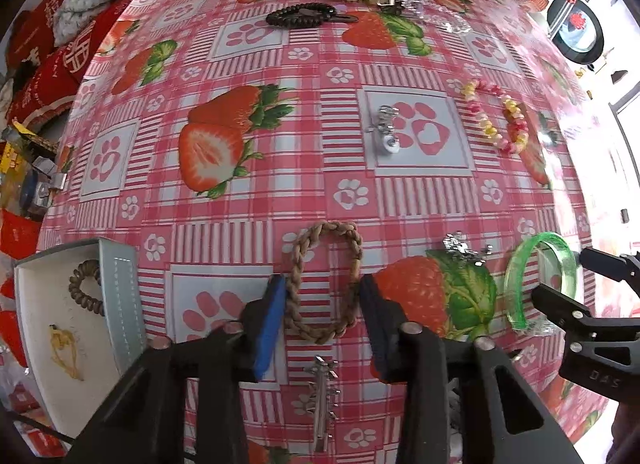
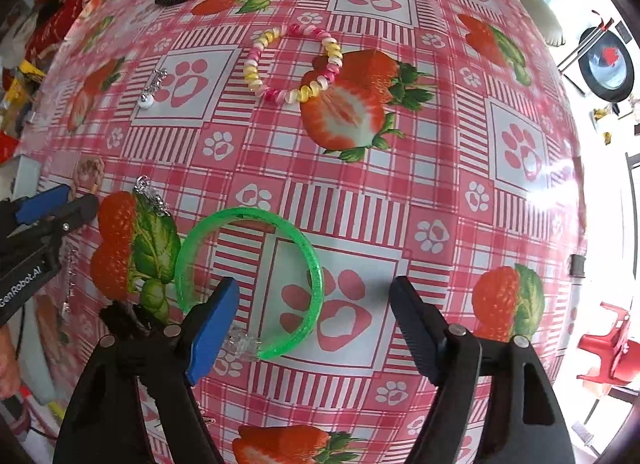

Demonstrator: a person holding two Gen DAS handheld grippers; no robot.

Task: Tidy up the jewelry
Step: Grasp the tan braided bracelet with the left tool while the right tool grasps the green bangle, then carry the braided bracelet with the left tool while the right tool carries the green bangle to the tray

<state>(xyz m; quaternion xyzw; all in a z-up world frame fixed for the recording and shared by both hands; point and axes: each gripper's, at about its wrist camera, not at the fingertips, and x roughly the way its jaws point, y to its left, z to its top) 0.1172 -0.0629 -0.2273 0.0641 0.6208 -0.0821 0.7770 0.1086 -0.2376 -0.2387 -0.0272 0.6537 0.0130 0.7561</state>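
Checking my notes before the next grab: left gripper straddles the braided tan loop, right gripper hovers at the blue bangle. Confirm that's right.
One slip: the bangle is green, not blue, as the right wrist view shows. The left gripper does straddle the braided tan loop, and the right gripper hovers there.

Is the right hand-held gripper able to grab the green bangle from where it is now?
Probably yes. The right hand-held gripper stands open directly over the green bangle, one finger inside the ring and one outside, with nothing covering that side of the bangle.
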